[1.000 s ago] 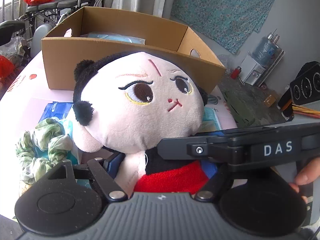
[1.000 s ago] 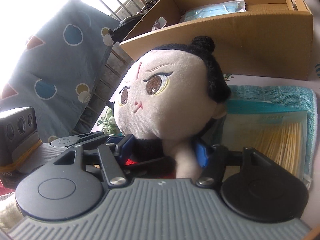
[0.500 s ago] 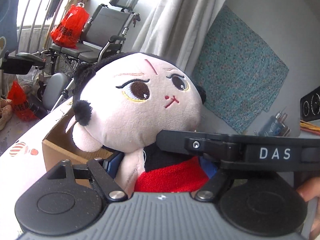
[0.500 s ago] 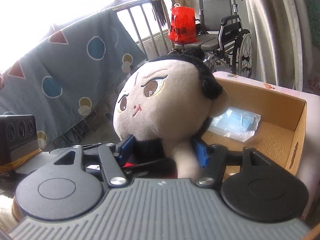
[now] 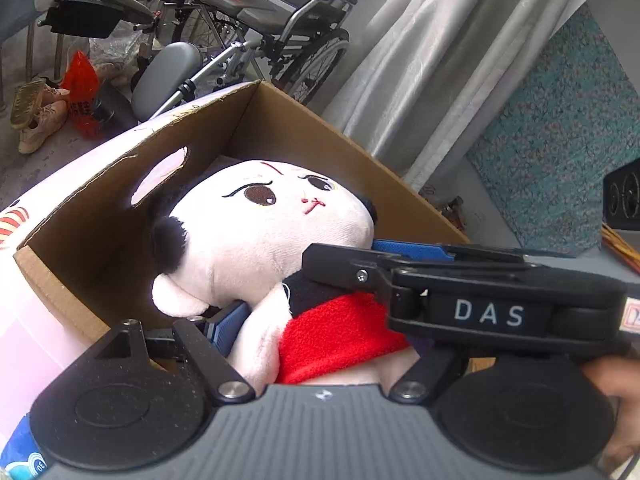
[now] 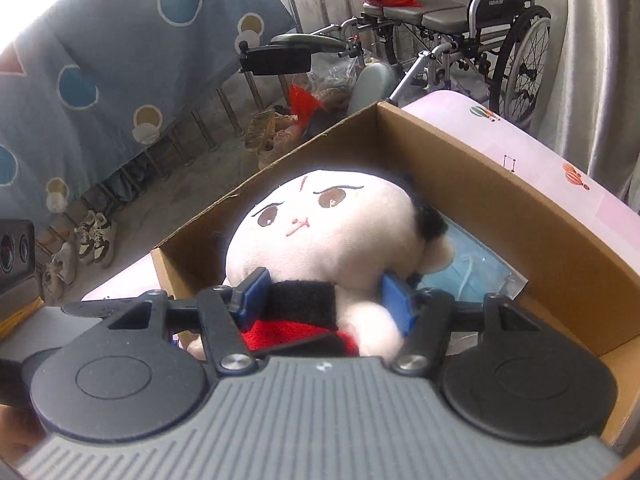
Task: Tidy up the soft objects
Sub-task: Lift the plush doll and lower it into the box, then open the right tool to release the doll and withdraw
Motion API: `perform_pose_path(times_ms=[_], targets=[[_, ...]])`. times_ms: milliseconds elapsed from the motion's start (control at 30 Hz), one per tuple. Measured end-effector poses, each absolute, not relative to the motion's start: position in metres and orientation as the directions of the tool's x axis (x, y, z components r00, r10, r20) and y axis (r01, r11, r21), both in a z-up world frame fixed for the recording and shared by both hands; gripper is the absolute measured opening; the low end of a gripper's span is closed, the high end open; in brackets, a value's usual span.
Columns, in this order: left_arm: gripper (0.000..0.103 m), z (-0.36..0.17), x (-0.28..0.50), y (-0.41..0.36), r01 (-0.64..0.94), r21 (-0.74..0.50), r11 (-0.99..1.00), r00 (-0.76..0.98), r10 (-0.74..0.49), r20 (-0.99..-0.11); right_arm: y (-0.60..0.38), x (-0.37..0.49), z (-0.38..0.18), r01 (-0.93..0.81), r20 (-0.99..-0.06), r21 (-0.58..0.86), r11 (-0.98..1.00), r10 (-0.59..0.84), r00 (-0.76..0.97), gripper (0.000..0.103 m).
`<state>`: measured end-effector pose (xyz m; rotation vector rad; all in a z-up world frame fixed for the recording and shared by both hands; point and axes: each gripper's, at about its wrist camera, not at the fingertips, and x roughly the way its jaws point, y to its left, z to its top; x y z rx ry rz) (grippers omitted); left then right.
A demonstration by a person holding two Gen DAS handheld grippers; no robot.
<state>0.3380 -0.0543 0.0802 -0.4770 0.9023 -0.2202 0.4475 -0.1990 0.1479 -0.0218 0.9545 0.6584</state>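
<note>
A plush doll (image 5: 272, 232) with a pale face, black hair and a red-and-black outfit lies face up inside the open cardboard box (image 5: 280, 128). My left gripper (image 5: 320, 320) is shut on its neck and body. Its left blue pad (image 5: 226, 320) presses the doll; its right finger is hidden behind the right gripper's black body. My right gripper (image 6: 324, 296) grips the doll (image 6: 320, 232) just under the head from the other side. Its jaws are closing, with both blue pads (image 6: 254, 292) against the plush. A packet of blue masks (image 6: 472, 268) lies under the doll in the box (image 6: 480, 184).
The box stands on a pink table (image 6: 560, 168). Beyond it are a wheelchair (image 6: 480, 12), a grey curtain (image 5: 440, 60), a patterned cloth on a railing (image 6: 100, 60) and shoes (image 6: 92, 236) on the floor. A person's hand (image 5: 616, 392) holds the right gripper.
Both grippers lifted the doll off the table, carried it over the box wall and brought it down inside the box. Both views rolled during the move.
</note>
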Motion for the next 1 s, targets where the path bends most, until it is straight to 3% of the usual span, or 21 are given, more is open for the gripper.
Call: perform_pose_path(times_ms=[33, 67, 100, 300, 367, 467, 600, 633, 700, 767, 900, 1000], targets=[[0.081, 0.083, 0.338, -0.051, 0.01, -0.473, 0.881, 0.589, -0.387, -0.71, -0.2, 0.445, 0.138, -0.533, -0.762, 0.272, 0.801, 0.518, 0.389, 0.056], [0.082, 0.086, 0.335, -0.048, 0.052, -0.445, 0.894, 0.568, -0.394, -0.723, -0.2, 0.444, 0.132, -0.54, -0.759, 0.266, 0.798, 0.519, 0.393, 0.045], [0.083, 0.09, 0.332, -0.045, 0.079, -0.427, 0.901, 0.558, -0.394, -0.73, -0.2, 0.443, 0.126, -0.55, -0.761, 0.252, 0.796, 0.514, 0.395, 0.041], [0.088, 0.117, 0.347, -0.034, 0.201, -0.223, 0.954, 0.578, -0.299, -0.76, -0.223, 0.448, 0.106, -0.52, -0.736, 0.355, 0.777, 0.576, 0.357, 0.043], [0.094, 0.119, 0.37, -0.034, 0.235, -0.206, 0.95, 0.557, -0.305, -0.773, -0.231, 0.446, 0.101, -0.496, -0.738, 0.364, 0.788, 0.569, 0.363, 0.053], [0.094, 0.114, 0.414, -0.04, 0.303, -0.197, 0.932, 0.512, -0.334, -0.791, -0.243, 0.44, 0.099, -0.421, -0.749, 0.388, 0.82, 0.547, 0.375, 0.062], [0.096, 0.108, 0.447, -0.052, 0.346, -0.226, 0.911, 0.441, -0.37, -0.817, -0.271, 0.427, 0.111, -0.246, -0.761, 0.421, 0.873, 0.487, 0.428, 0.068], [0.101, 0.104, 0.456, -0.054, 0.372, -0.25, 0.894, 0.399, -0.397, -0.826, -0.279, 0.424, 0.111, -0.187, -0.766, 0.458, 0.869, 0.492, 0.414, 0.069], [0.103, 0.095, 0.469, -0.06, 0.444, -0.273, 0.853, 0.321, -0.436, -0.841, -0.299, 0.412, 0.103, -0.074, -0.738, 0.605, 0.793, 0.593, 0.323, 0.07], [0.103, 0.088, 0.476, -0.063, 0.459, -0.249, 0.853, 0.353, -0.432, -0.83, -0.311, 0.397, 0.091, 0.015, -0.678, 0.715, 0.699, 0.689, 0.255, 0.077], [0.103, 0.062, 0.495, -0.077, 0.521, -0.173, 0.836, 0.312, -0.375, -0.873, -0.313, 0.385, 0.066, 0.16, -0.652, 0.758, 0.632, 0.727, 0.218, 0.081], [0.103, 0.038, 0.51, -0.071, 0.431, -0.358, 0.828, 0.164, -0.462, -0.871, -0.315, 0.386, 0.042, 0.276, -0.66, 0.749, 0.602, 0.715, 0.232, 0.083]])
